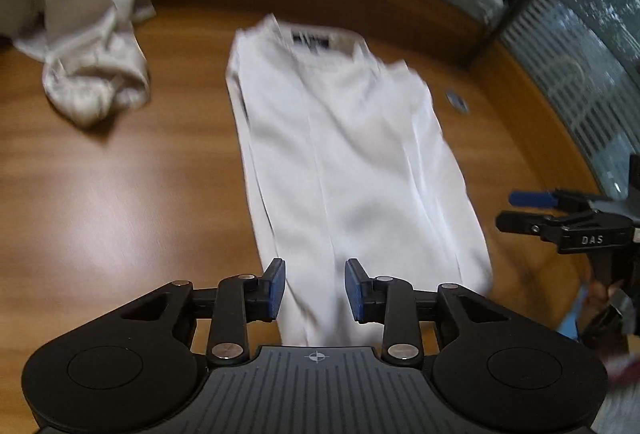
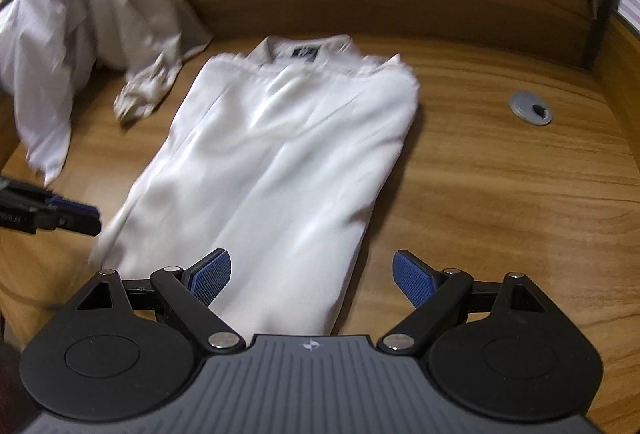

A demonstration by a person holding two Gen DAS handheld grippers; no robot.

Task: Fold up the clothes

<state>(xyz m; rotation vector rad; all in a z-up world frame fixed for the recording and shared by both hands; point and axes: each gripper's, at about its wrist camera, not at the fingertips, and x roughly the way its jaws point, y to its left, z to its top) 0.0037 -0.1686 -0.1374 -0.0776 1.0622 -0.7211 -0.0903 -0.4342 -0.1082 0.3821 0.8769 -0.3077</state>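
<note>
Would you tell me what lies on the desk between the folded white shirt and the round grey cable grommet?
Nothing: in the right wrist view, only bare wooden desk separates the folded white shirt from the grey grommet.

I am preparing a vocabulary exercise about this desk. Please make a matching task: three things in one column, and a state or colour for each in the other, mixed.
Things:
1. white shirt
2. crumpled garment
3. cable grommet

States or colours:
A. grey, set into the desk
B. piled loosely at the desk's far left
C. folded narrow, lying flat, collar away from the claws

Pairs: 1-C, 2-B, 3-A
</note>
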